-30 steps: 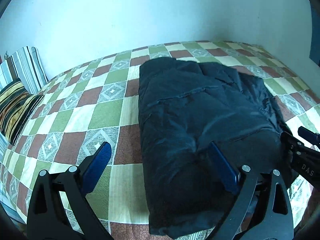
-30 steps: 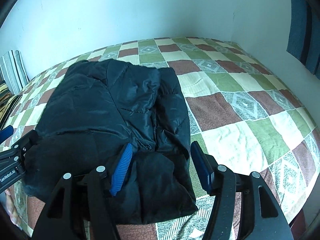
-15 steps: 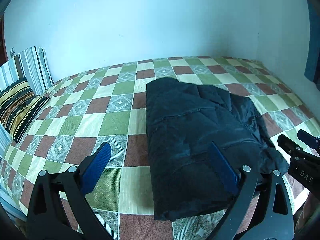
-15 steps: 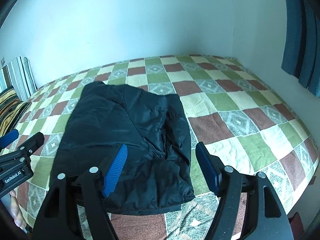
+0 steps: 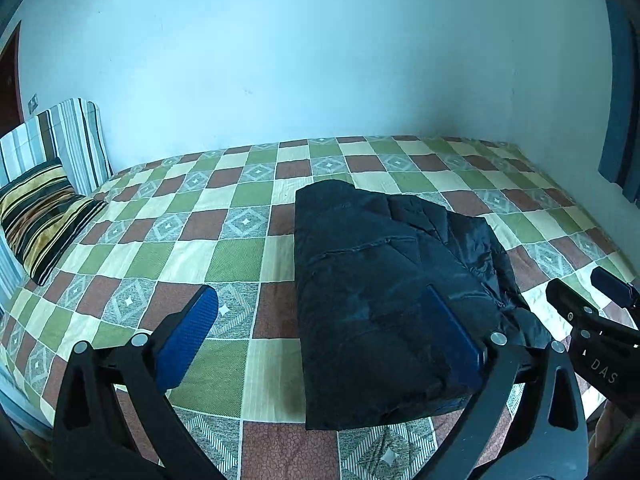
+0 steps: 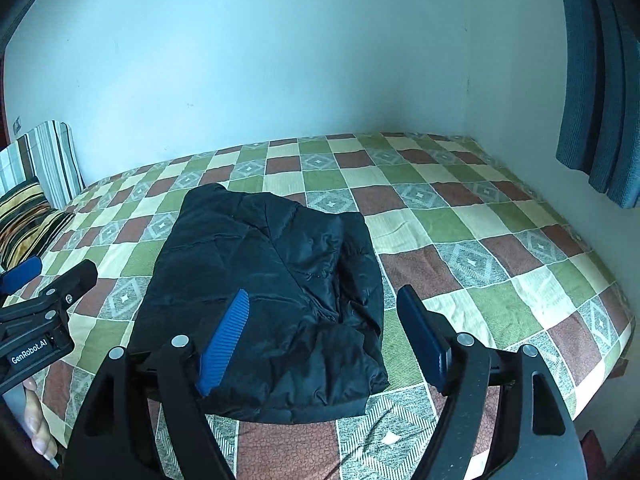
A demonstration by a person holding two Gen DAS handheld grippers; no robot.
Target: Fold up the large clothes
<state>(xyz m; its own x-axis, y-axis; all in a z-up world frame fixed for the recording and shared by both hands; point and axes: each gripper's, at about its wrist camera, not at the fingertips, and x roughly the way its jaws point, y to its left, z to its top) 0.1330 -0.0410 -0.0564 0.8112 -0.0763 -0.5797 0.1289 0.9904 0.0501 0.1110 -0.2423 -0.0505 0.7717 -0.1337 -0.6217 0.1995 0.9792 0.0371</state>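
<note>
A black padded jacket [image 5: 384, 292] lies folded into a thick, roughly rectangular bundle on the bed [image 5: 256, 256]. It sits close to the near edge of the bed, about midway between the two side edges, with its long side running from the near edge toward the far wall [image 5: 320, 60]. The folded layers are stacked, and a looser flap bulges along the side that faces the curtain [image 6: 596, 80].

The left gripper [image 5: 332, 336] hangs above the near edge of the bed with its jaws spread wide. One blue pad shows over the checked bedspread [image 5: 192, 232] beside the jacket and the other over the jacket's near corner; neither presses on the cloth, and nothing is held.

The right gripper [image 6: 324, 340] also hangs above the near edge, and its jaws are opening. The jacket's near right corner shows between the pads, but it lies flat on the bed below them and the pads do not touch it.

Each gripper shows at the edge of the other's view, the two set side by side over the near edge. In the right wrist view, fingers of the person's left hand [image 6: 36, 420] show at the lower left, under the left gripper's body.

At the left end of the bed, a striped cushion [image 5: 40, 216] leans against a taller striped pillow [image 5: 68, 144] standing in the corner by the wall.
</note>
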